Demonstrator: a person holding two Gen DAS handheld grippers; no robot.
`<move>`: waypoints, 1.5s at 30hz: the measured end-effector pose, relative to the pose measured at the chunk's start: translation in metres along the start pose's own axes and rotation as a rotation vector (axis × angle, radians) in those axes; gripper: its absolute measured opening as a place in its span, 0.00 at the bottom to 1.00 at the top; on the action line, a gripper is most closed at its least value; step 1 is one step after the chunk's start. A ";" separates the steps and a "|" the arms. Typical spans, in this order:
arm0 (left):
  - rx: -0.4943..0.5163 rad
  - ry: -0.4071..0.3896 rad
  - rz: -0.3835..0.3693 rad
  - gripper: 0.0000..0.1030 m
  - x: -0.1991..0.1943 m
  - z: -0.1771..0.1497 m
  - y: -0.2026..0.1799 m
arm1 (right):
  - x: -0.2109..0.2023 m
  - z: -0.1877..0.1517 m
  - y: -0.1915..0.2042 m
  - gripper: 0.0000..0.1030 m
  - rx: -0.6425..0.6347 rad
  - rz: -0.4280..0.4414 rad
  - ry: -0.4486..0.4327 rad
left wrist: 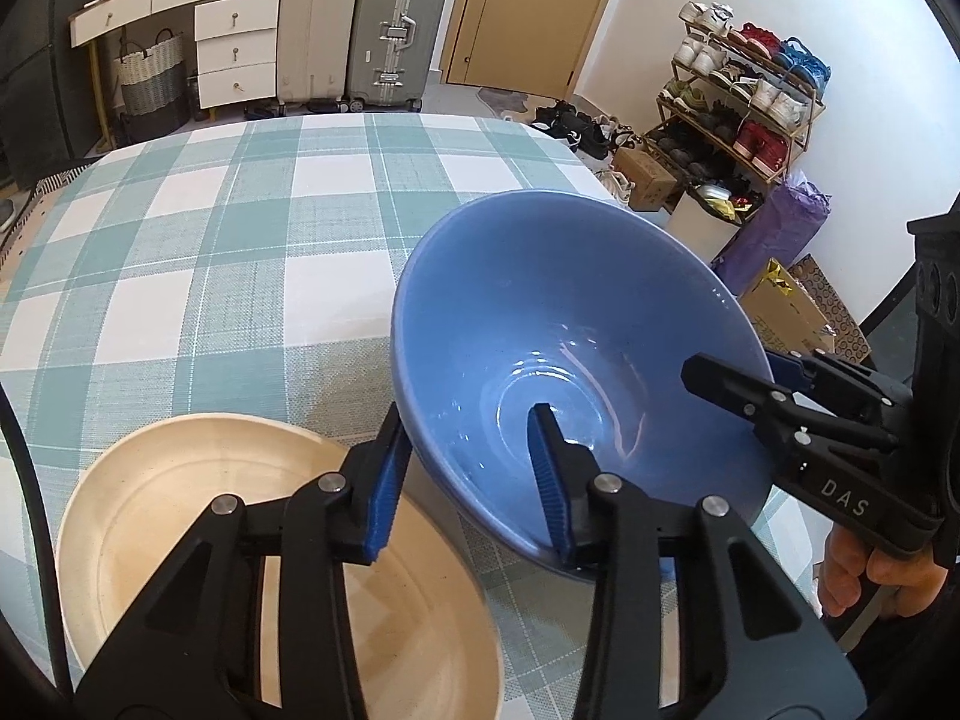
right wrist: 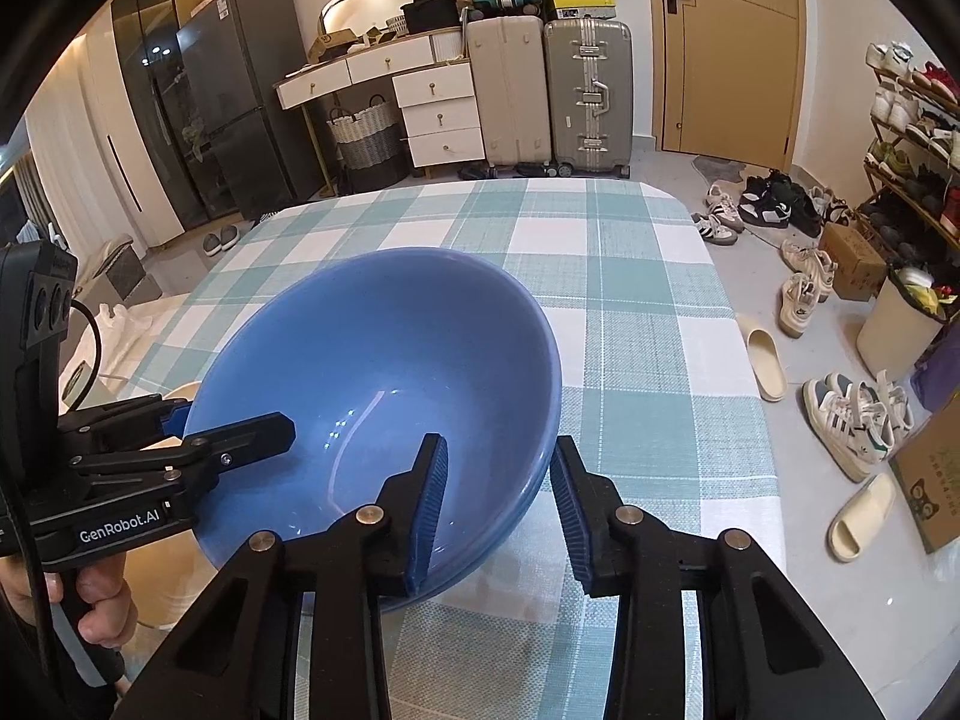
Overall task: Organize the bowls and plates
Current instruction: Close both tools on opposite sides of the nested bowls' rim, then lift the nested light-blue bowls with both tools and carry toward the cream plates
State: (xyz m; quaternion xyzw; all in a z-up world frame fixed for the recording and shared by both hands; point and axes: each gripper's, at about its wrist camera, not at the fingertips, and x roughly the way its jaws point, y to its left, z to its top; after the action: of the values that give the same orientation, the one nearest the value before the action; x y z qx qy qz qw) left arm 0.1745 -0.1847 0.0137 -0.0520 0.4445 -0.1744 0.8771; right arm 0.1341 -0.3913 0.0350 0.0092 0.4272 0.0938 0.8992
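A blue bowl (left wrist: 558,324) is tilted above the checked tablecloth, with both grippers straddling its rim. My left gripper (left wrist: 474,468) has one finger inside the bowl and one outside, with a wide gap; it is open around the near rim. My right gripper (right wrist: 498,498) likewise has one finger inside and one outside the rim, open. It also shows in the left wrist view (left wrist: 780,378) at the bowl's right rim. The bowl fills the middle of the right wrist view (right wrist: 372,360). A cream plate (left wrist: 180,528) lies on the table just left of the bowl, under my left gripper.
The table with the teal and white checked cloth (left wrist: 240,228) stretches away ahead. Beyond it stand suitcases (right wrist: 552,90), a white drawer unit (right wrist: 438,108) and a door. Shoes (right wrist: 852,414) and a shoe rack (left wrist: 744,102) are on the floor to the right.
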 end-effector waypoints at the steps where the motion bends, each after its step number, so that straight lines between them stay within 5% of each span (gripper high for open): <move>1: 0.001 0.000 0.000 0.35 -0.001 0.000 0.000 | 0.000 0.000 0.000 0.35 -0.001 -0.002 -0.002; 45: 0.025 -0.051 0.037 0.35 -0.019 -0.003 -0.017 | -0.024 -0.003 -0.002 0.31 0.030 0.013 -0.058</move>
State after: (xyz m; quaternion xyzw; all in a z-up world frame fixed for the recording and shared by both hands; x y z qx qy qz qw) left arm 0.1577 -0.1940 0.0305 -0.0374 0.4206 -0.1622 0.8918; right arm 0.1177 -0.3977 0.0510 0.0281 0.4024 0.0929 0.9103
